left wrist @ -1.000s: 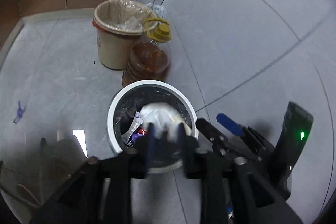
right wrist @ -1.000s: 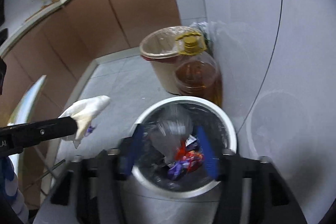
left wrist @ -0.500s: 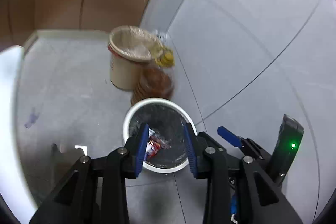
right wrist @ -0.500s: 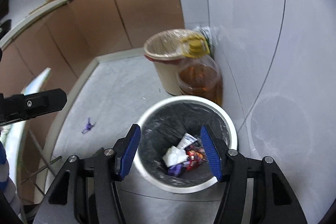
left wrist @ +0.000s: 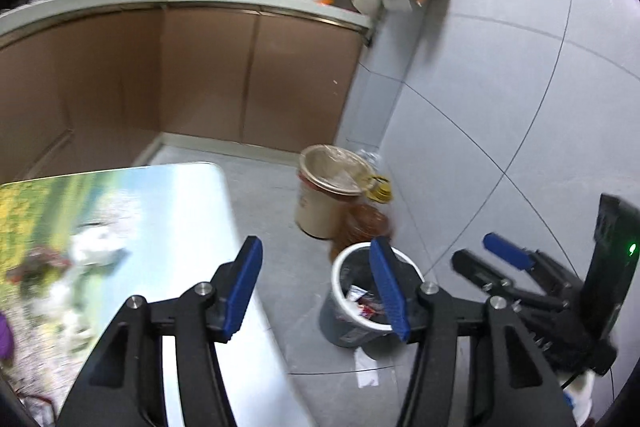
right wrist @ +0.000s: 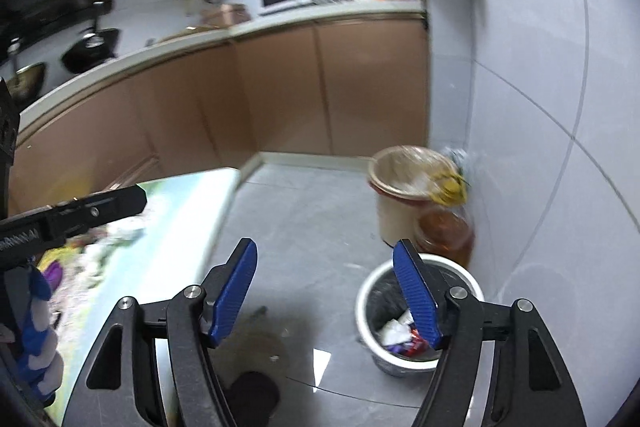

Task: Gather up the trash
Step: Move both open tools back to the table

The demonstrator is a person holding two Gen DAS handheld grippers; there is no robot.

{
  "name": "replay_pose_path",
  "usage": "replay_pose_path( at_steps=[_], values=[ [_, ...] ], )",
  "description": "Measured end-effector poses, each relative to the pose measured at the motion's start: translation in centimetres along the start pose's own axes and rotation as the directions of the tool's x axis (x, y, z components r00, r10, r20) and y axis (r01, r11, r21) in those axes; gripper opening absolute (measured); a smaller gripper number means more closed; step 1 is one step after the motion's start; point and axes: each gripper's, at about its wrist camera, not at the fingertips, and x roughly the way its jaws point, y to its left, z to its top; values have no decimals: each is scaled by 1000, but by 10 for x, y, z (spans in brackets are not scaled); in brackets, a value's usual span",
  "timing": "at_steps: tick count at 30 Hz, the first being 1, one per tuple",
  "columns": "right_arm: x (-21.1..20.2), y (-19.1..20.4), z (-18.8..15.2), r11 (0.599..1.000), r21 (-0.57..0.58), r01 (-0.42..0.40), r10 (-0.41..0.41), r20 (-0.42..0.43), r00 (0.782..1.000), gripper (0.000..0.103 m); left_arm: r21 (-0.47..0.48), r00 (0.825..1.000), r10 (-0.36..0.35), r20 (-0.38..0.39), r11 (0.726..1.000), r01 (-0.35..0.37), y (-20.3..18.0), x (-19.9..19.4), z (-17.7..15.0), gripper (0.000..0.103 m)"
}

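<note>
The left gripper (left wrist: pixel 316 287) and the right gripper (right wrist: pixel 326 293) both hang with blue-padded fingers (left wrist: pixel 243 287) spread wide, holding nothing. Crumpled white paper and coloured wrappers (right wrist: pixel 400 337) lie inside the round white-rimmed grey trash bin (right wrist: pixel 370 291) on the grey tiled floor (right wrist: pixel 304 211), beside the tabletop with a printed landscape cover (left wrist: pixel 168 211).

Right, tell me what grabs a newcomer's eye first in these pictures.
The blue-padded left hand-held gripper and right hand-held gripper fill the foreground, both wide open and holding nothing. Past them, the white trash bin on the grey floor holds crumpled wrappers. Behind it stand a lined beige bucket and an amber oil jug against the wall.
</note>
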Motion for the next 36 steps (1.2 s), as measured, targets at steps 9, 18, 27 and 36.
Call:
replay_pose_path(
  at_steps=[9, 18, 27, 36],
  values=[
    [-57, 64, 19, 992, -63, -108, 112, 77, 991, 73, -25, 984, 122, 128, 993, -120, 47, -103, -21, 60],
    [-81, 102, 21, 979, -112, -171, 182, 93, 979, 74, -91, 947, 236, 219, 971, -221, 89, -173, -52, 61],
    [-92, 126, 21, 967, -134, -217, 230, 94, 969, 75, -150, 917, 326, 231, 943, -298, 131, -219, -81, 61],
    [-82, 146, 11, 954, -147, -260, 270, 53, 961, 75, -187, 869, 445, 215, 892, -411, 164, -243, -106, 65]
  ],
)
